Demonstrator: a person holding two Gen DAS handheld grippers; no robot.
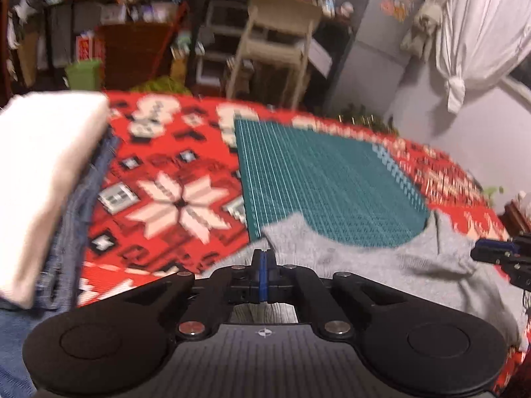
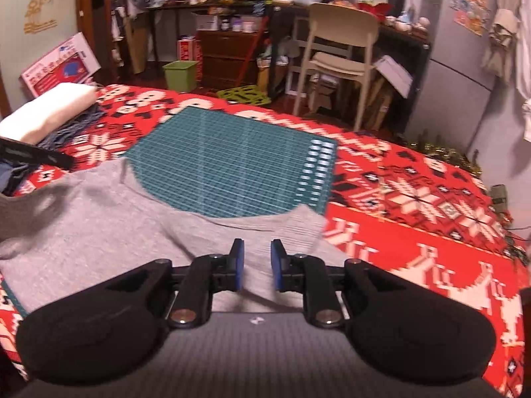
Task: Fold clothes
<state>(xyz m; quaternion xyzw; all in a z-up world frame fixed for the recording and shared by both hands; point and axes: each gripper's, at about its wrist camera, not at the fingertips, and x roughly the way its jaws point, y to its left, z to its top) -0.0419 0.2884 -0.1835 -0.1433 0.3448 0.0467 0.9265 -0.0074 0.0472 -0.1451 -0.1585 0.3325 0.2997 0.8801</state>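
Jeans (image 1: 71, 232) under the white stack (image 1: 43, 179) show close only from my closed, empty left claw (image 1: 264, 258), while my right claw (image 2: 257, 255) gapes narrowly over the grey shirt (image 2: 109, 232) lying sideways across the mat (image 2: 232, 162).

Grey garment (image 2: 109, 232): soft matt knit cloth, finely heathered. 
Worktop cover (image 2: 415, 232): woven red cloth with white and black pattern, matt. 
Cutting mat (image 2: 232, 165): smooth teal plastic or rubber, gridded, slight sheen. 
Right claw (image 2: 257, 260): matt black plastic, blue rubbery pads, shiny metal pivot bolts. 
Far chair (image 2: 341, 46): smooth cream plastic.
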